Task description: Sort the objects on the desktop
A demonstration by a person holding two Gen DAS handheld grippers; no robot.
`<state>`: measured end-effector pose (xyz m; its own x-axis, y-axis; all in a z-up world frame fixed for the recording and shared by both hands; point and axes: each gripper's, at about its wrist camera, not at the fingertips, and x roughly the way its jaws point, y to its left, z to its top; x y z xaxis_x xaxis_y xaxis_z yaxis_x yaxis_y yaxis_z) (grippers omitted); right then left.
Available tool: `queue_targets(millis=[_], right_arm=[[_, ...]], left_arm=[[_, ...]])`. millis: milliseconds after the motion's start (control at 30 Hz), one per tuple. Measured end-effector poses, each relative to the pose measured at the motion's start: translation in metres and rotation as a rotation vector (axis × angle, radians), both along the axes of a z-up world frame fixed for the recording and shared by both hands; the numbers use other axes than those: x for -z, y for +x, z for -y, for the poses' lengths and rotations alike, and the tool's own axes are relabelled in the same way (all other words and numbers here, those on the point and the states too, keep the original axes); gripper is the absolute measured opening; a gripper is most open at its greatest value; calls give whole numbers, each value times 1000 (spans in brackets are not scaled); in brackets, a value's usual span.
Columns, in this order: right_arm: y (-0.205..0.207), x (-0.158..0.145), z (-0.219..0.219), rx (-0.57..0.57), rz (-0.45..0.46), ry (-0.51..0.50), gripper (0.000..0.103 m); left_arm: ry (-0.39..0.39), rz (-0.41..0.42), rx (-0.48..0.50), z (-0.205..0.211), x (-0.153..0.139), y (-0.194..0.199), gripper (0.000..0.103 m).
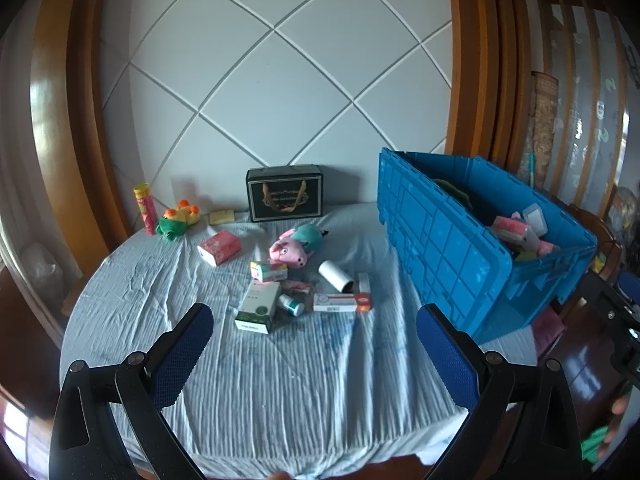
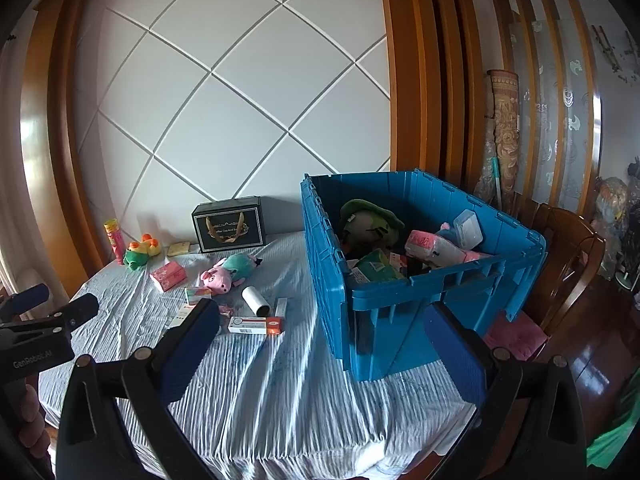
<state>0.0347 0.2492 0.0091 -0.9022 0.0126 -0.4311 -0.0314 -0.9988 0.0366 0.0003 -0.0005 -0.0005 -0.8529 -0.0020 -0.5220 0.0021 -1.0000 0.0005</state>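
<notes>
Left gripper [image 1: 314,326]: held spread, empty, above the cloth
Right gripper [image 2: 322,330]: spread, empty
Blue crate [image 2: 448,292]: partly filled
Loose boxes [image 1: 342,303]: to be pinched across the narrow faces

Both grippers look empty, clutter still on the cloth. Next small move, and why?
Probably ease the left gripper forward and down to the white-and-green box, the nearest of the loose things. Both it and the right gripper stand open and hold nothing, and the blue crate, already part filled, sits just to the right for the drop.
</notes>
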Motion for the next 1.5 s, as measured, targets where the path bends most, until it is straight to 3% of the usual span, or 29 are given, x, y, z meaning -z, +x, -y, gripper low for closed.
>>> queue_targets(millis=[333,900,1500], right_arm=[[8,-1,-1,7,2,1,103],[16,-4,0,18,8,4,103],[20,-4,3,24,18,10,103]], left_arm=[[2,34,-2,5,4,2,103],[18,-18,4,5,-2,17,103],[37,-13,13,10,2,22,103]])
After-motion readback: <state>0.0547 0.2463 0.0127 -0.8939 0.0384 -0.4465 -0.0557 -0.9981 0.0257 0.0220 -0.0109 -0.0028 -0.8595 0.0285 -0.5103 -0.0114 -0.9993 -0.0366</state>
